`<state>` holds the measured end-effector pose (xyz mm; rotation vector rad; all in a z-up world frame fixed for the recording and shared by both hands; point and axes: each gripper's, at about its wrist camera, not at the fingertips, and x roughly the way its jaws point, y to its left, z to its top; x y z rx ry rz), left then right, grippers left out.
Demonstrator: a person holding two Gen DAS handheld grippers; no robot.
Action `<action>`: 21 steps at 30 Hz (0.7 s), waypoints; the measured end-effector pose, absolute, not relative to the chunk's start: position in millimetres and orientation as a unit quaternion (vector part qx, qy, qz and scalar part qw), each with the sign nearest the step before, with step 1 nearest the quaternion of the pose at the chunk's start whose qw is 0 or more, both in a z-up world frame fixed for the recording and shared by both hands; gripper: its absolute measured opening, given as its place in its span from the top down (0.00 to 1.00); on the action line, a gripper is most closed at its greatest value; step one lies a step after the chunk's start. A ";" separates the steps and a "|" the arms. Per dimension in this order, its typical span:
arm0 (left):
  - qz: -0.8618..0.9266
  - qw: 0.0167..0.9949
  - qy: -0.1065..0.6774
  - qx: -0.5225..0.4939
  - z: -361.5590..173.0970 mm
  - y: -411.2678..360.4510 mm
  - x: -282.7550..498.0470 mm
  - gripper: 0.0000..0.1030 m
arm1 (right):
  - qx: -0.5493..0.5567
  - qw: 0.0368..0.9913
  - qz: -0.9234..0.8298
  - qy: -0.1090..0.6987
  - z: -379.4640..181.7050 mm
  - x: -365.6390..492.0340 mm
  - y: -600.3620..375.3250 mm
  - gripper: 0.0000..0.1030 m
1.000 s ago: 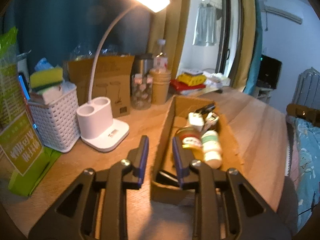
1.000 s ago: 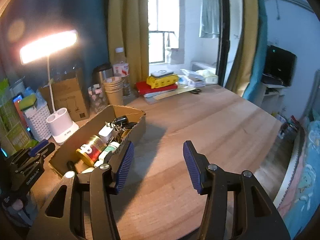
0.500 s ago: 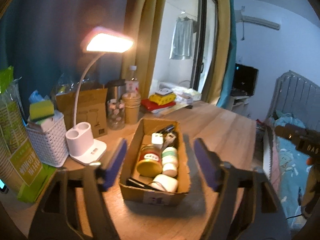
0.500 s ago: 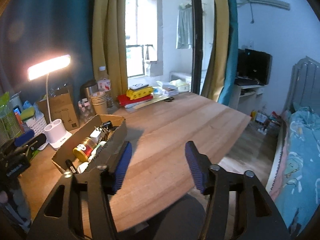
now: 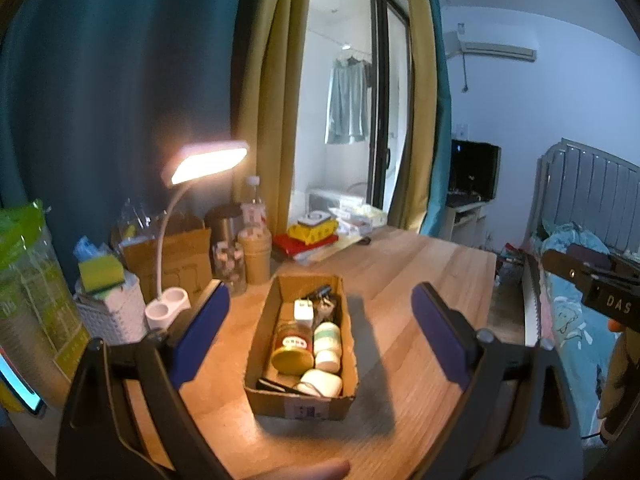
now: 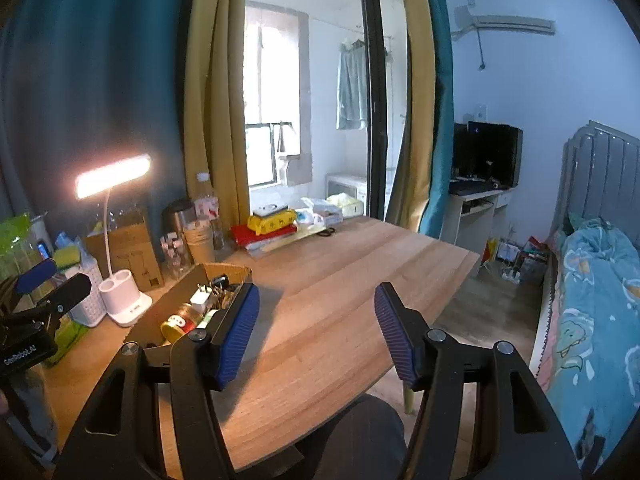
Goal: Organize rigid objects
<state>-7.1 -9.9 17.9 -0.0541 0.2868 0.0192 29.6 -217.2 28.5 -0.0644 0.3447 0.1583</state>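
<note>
A cardboard box [image 5: 300, 404] stands on the wooden table [image 5: 420, 272]. It holds a gold-lidded jar [image 5: 293, 354], white jars [image 5: 327, 334], a white plug [image 5: 304, 310], black clips and a white case [image 5: 322, 383]. My left gripper [image 5: 320, 338] is wide open and empty, raised above and behind the box. My right gripper [image 6: 316, 328] is open and empty, held high over the table's near edge, right of the box [image 6: 160, 320]. The left gripper also shows at the left edge of the right wrist view [image 6: 40, 292].
A lit white desk lamp [image 5: 168, 308], a white basket with a sponge [image 5: 108, 304], a brown carton [image 5: 176, 256], cups, jars and a bottle line the back left. Red and yellow items [image 5: 308, 236] lie at the far end. A bed [image 6: 592, 300] is right.
Both grippers have pulled up and back from the box. The left gripper has gone from nearly shut to wide open. The right gripper stays open.
</note>
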 end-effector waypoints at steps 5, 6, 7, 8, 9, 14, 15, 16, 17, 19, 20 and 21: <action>0.007 0.992 0.128 -0.013 26.4 -11.1 -14.7 0.08 | -0.037 0.982 0.081 0.166 31.4 25.6 -211.0 0.38; 0.008 0.992 0.124 -0.016 27.2 -10.0 -16.4 0.08 | -0.039 0.982 0.082 0.167 31.6 25.2 -209.6 0.38; 0.008 0.992 0.124 -0.018 27.9 -9.5 -16.6 0.08 | -0.041 0.982 0.083 0.167 31.1 24.6 -208.8 0.38; 0.007 0.992 0.124 -0.019 28.7 -9.4 -17.3 0.08 | -0.044 0.981 0.083 0.167 30.7 24.2 -207.6 0.38; 0.007 0.992 0.123 -0.017 29.2 -9.6 -17.3 0.08 | -0.045 0.981 0.084 0.167 30.6 23.9 -207.5 0.38; 0.006 0.991 0.130 -0.010 27.9 -11.3 -15.0 0.08 | -0.045 0.981 0.089 0.166 31.9 22.1 -204.2 0.38; 0.006 0.992 0.130 -0.009 27.8 -11.5 -15.1 0.08 | -0.045 0.981 0.089 0.167 32.0 21.8 -204.3 0.38; 0.007 0.991 0.130 -0.010 27.9 -11.3 -15.0 0.08 | -0.046 0.981 0.089 0.167 31.8 21.7 -204.1 0.38; 0.007 0.992 0.129 -0.011 27.8 -11.8 -15.1 0.08 | -0.046 0.981 0.088 0.167 32.1 21.7 -204.3 0.38; 0.008 0.991 0.130 -0.013 27.5 -11.2 -14.6 0.08 | -0.046 0.981 0.089 0.167 32.1 21.8 -204.1 0.38; 0.010 0.991 0.129 -0.012 27.3 -11.3 -14.5 0.08 | -0.046 0.981 0.089 0.166 32.1 21.8 -204.2 0.38; 0.009 0.991 0.130 -0.012 27.1 -11.8 -14.7 0.08 | -0.046 0.981 0.088 0.166 32.1 21.8 -204.0 0.38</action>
